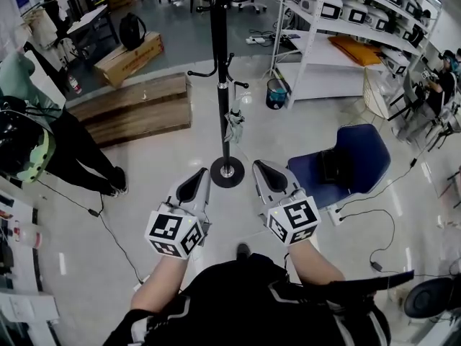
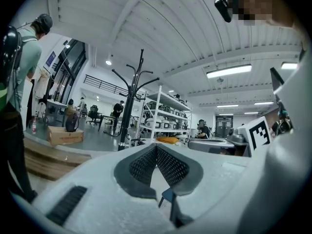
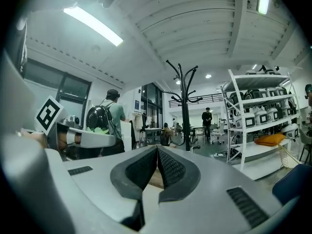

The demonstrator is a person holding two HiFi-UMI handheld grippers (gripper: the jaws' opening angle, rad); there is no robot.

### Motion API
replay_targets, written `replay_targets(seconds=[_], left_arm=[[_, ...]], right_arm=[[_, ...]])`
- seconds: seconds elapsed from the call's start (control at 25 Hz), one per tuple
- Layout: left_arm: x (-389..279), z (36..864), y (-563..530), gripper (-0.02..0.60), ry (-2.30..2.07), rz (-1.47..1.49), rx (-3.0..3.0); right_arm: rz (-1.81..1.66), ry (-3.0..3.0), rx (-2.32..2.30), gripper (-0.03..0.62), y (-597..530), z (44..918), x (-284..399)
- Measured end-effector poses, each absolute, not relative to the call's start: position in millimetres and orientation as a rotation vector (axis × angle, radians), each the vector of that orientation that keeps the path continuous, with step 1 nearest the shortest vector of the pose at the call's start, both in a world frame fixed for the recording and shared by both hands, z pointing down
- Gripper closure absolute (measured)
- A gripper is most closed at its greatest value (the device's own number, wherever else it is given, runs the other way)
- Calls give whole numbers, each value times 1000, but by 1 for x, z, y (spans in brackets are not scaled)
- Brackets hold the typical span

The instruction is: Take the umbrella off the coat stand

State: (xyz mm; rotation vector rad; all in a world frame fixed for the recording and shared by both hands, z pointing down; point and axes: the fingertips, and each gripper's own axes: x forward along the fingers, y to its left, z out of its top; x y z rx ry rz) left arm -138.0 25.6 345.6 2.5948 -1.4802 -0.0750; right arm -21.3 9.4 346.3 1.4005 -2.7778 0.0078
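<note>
Workshop floor (image 1: 79, 265): coat stand (image 1: 219, 56) ahead.
Left hand-held gripper (image 1: 202, 173), right hand-held gripper (image 1: 258, 166): jaws closed, empty (umbrella (image 1: 233, 125) hangs on stand).

Glossy floor (image 1: 148, 193) bears coat stand (image 1: 224, 85), wooden platform (image 1: 133, 107), blue chair (image 1: 362, 146)

A small grey folded umbrella (image 1: 233, 126) hangs low against the pole of the upright black coat stand (image 1: 218, 34).

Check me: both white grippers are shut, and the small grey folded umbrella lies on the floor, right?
No: the head view shows the small grey folded umbrella hanging on the tall black coat stand. The left gripper and right gripper are shut.
</note>
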Motion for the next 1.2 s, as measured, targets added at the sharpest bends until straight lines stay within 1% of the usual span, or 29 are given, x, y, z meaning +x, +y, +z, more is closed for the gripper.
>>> replay_targets(seconds=[0.36,0.8,1.2], left_arm=[[-121,356,-7,574,-1518,-49,2553],[-75,368,-52,574,-1514,-2,2550],[-72,382,-90,574,-1508,22,2520]], right_arm=[[33,-2798,1373,588,-22,355,0],[1,-2813,1294,588,-64,365,30],[41,-2825,1290,588,-100,378,33]])
